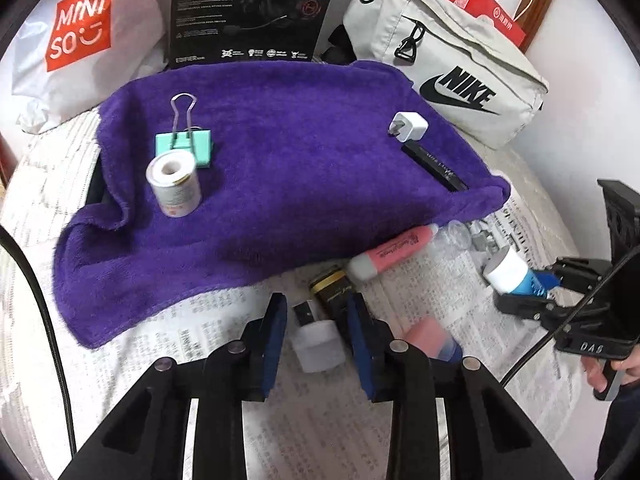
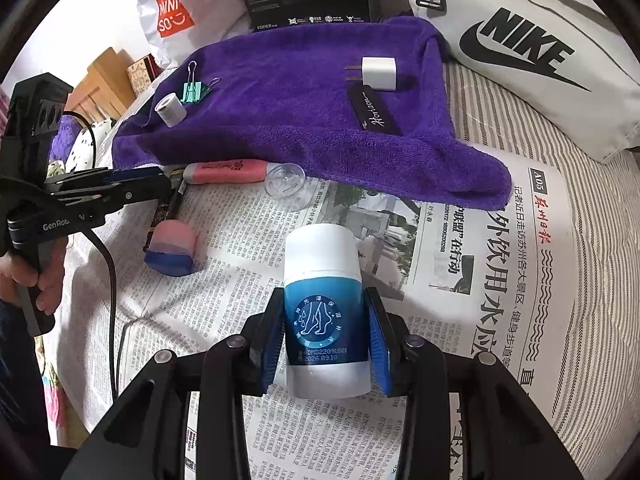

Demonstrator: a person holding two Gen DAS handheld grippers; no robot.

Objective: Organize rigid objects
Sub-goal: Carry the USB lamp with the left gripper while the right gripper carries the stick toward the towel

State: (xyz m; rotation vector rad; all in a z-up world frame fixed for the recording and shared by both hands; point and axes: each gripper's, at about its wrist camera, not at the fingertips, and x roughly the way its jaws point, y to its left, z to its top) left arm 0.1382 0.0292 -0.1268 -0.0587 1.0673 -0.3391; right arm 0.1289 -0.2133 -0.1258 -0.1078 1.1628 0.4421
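newspaper [image 2: 460,248] covers a striped bed, with a purple towel [image 2: 288,128] spread at the far side. right claw [image 2: 326,340] is clamped on a blue-and-white tube [image 2: 324,308], its long axis running forward along the fingers, cap pointing toward the towel ahead. left claw [image 1: 318,336] hangs with jaws apart around a small white cap [image 1: 318,346] on the paper, closer to the loose pink marker [image 1: 390,254] than the right.
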